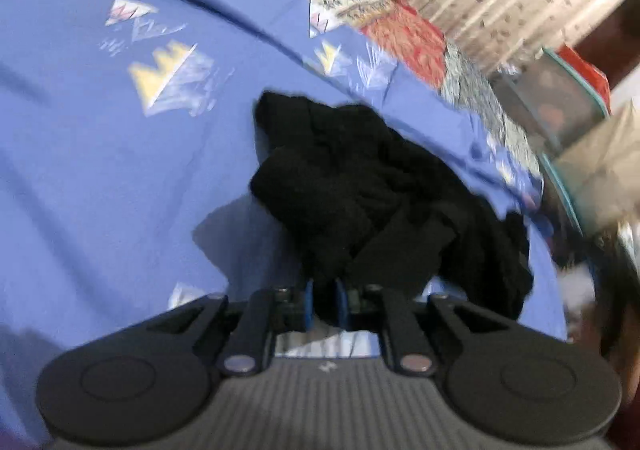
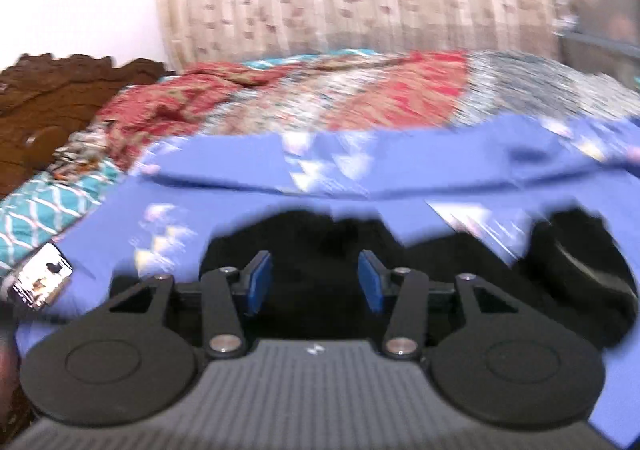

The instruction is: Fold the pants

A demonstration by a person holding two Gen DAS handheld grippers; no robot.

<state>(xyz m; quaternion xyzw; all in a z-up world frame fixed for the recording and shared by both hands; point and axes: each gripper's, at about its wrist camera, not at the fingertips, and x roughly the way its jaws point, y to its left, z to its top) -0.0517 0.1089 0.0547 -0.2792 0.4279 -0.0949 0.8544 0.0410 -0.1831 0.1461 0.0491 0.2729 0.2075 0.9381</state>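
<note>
The left gripper (image 1: 325,304) is pinching a fold of the crumpled black fabric pants (image 1: 360,185) between its narrow-set blue pads. The right gripper (image 2: 316,282) is hovering with its jaws spread wide over the pants (image 2: 316,250), gripping nothing. The pants are lying bunched on a periwinkle-blue bedsheet printed with pale triangles (image 1: 100,169). Beyond it, a red patterned quilt (image 2: 380,97) is lying. No readable writing is showing.

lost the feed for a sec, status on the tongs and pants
Left tongs shut on pants, bunched on blue sheet. Right tongs open over the black cloth, gripping nothing. Nothing in the way.
</note>
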